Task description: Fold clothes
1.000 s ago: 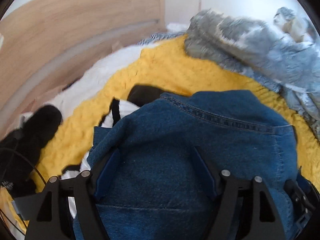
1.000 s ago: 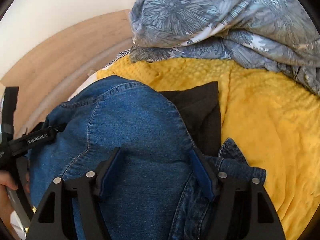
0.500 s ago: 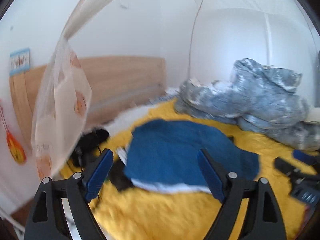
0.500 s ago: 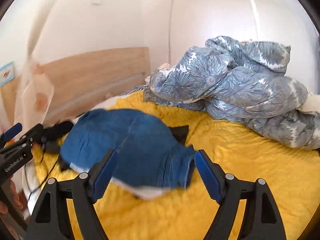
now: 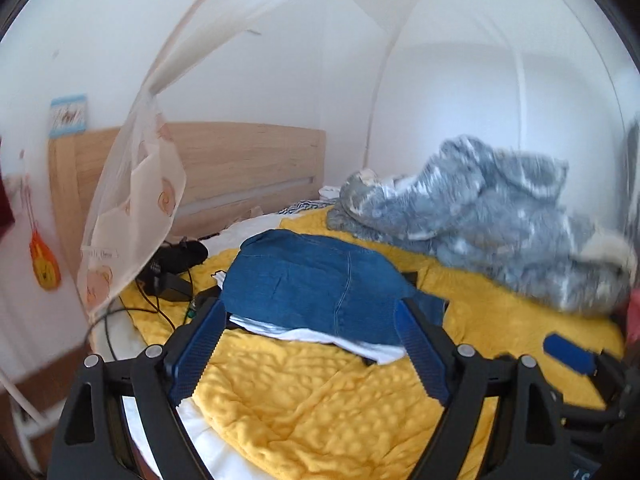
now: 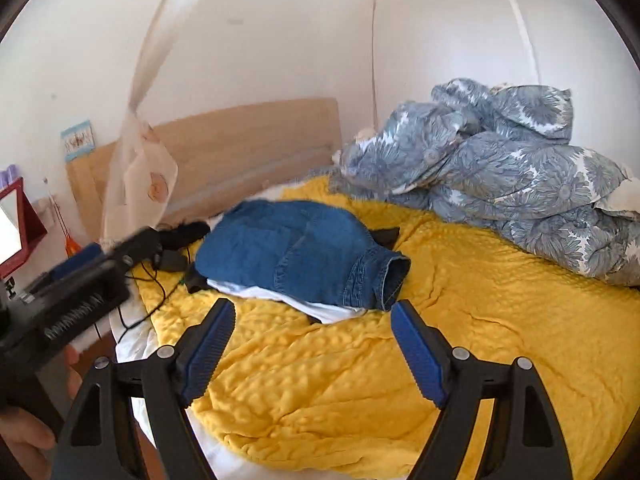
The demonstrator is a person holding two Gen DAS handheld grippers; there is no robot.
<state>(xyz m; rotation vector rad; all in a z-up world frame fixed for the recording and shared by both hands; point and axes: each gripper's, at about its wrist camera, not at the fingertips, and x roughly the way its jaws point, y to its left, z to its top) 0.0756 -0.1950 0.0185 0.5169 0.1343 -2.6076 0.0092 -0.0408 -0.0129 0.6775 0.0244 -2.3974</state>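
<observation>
A folded blue denim garment (image 5: 320, 280) lies on top of a pile with white (image 5: 312, 336) and black clothes on the yellow blanket (image 5: 304, 400). It also shows in the right wrist view (image 6: 296, 252), with a cuff at its right end. My left gripper (image 5: 312, 344) is open and empty, held back from the pile near the bed's front edge. My right gripper (image 6: 312, 348) is open and empty, also back from the pile. The left gripper shows at the left of the right wrist view (image 6: 76, 292).
A crumpled blue floral duvet (image 6: 500, 172) fills the back right of the bed. A wooden headboard (image 5: 248, 164) stands at the back left. Black cables and a black item (image 5: 172, 264) lie left of the pile. A sheer net curtain (image 5: 132, 216) hangs at left.
Both grippers have pulled back and up from the denim garment, which they hovered right over a second ago. The garment now lies folded on the pile, farther away in both views.
</observation>
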